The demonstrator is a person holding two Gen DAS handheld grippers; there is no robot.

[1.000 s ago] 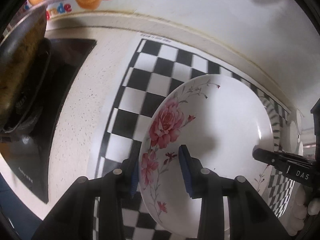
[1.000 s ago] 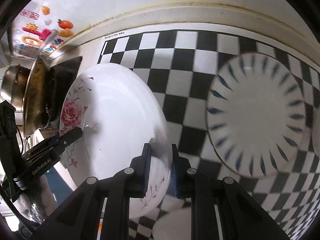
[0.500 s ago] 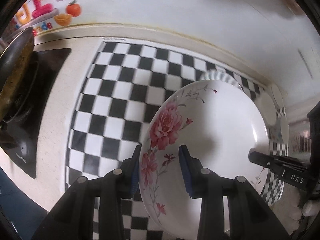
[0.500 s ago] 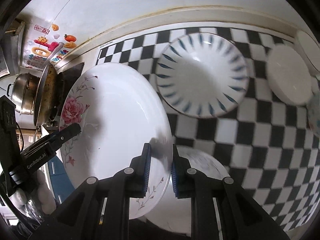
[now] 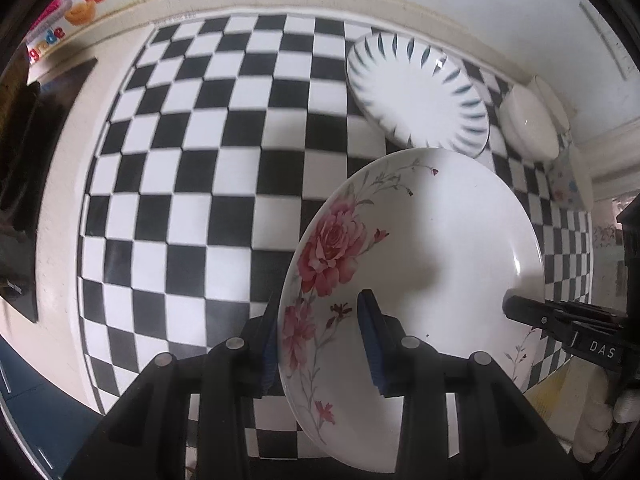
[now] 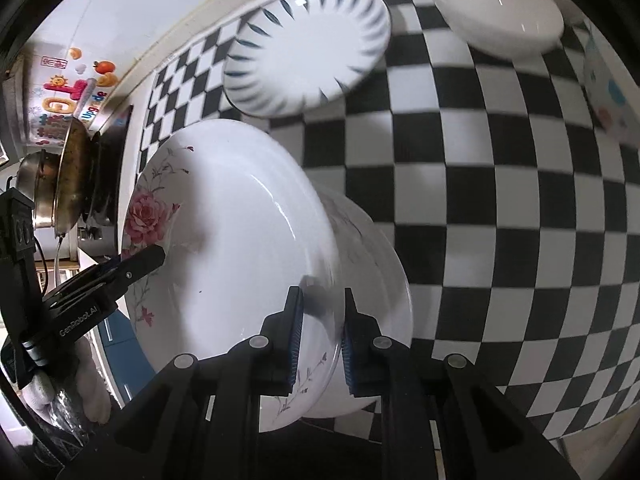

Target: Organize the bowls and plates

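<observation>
At the left, the left gripper [image 5: 318, 338] has its fingers [image 5: 370, 332] clamped on the near rim of the white rose-patterned ceramic plate [image 5: 432, 248]. The right gripper [image 6: 319, 338] pinches the opposite rim, so the wide plate hangs level between them above the black-and-white checkered counter [image 5: 208, 152]. Further right sit the white plate with blue radial strokes [image 5: 416, 88] and a plain white bowl [image 5: 530, 128], probably stacking spots.

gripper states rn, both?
Left gripper: shut on the rose plate's rim.
Right gripper: shut on the same plate's opposite rim.
</observation>
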